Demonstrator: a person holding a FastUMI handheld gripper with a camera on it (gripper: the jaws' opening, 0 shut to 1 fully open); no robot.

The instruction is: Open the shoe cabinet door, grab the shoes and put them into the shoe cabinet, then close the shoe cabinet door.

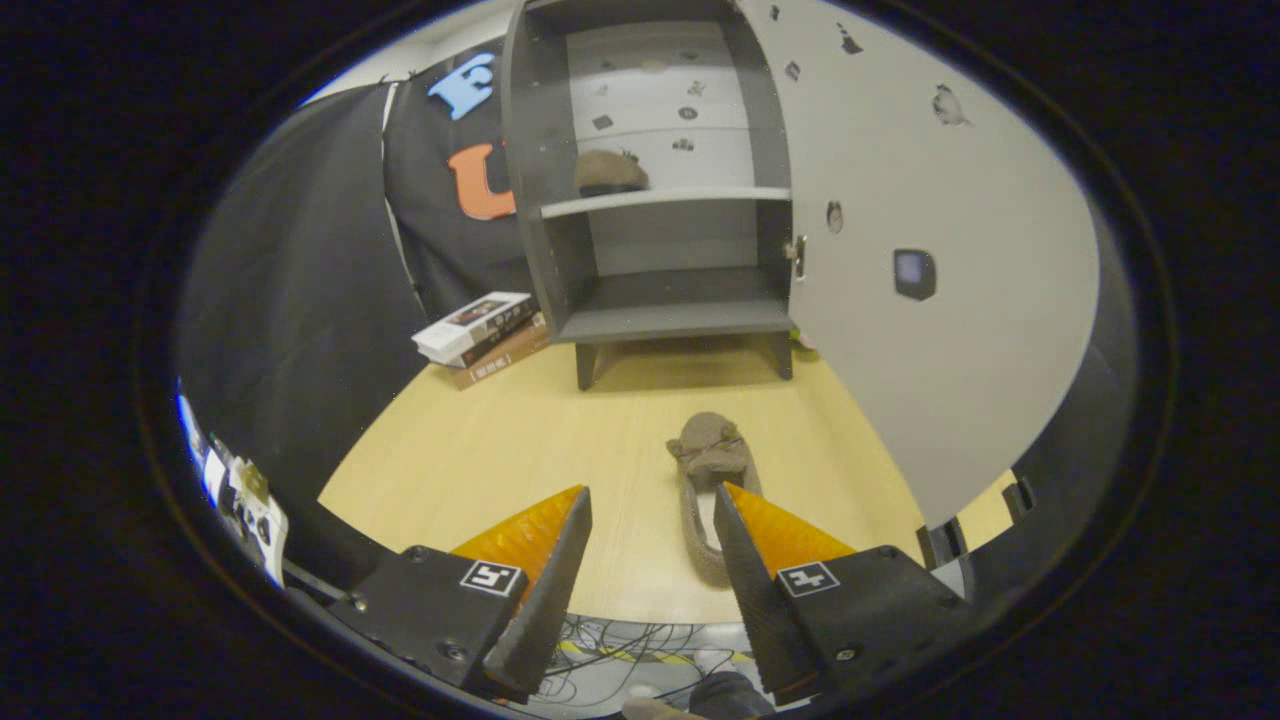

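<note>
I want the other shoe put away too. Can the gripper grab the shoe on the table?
Probably yes. The gripper is open, and the shoe on the table lies just ahead, beside one finger, with nothing between them.

- Grey shoe cabinet (pixel 660 250) standing on short legs at the far edge of the bench (pixel 500 450).
- Pale cabinet door (pixel 940 300) swung wide open on the right-hand side.
- Brown slipper (pixel 609 172) lying on the middle shelf (pixel 665 201), toward its left end.
- Second brown slipper (pixel 708 480) flat on the bench mid-way, toe toward the cabinet, heel toward the near edge.
</note>
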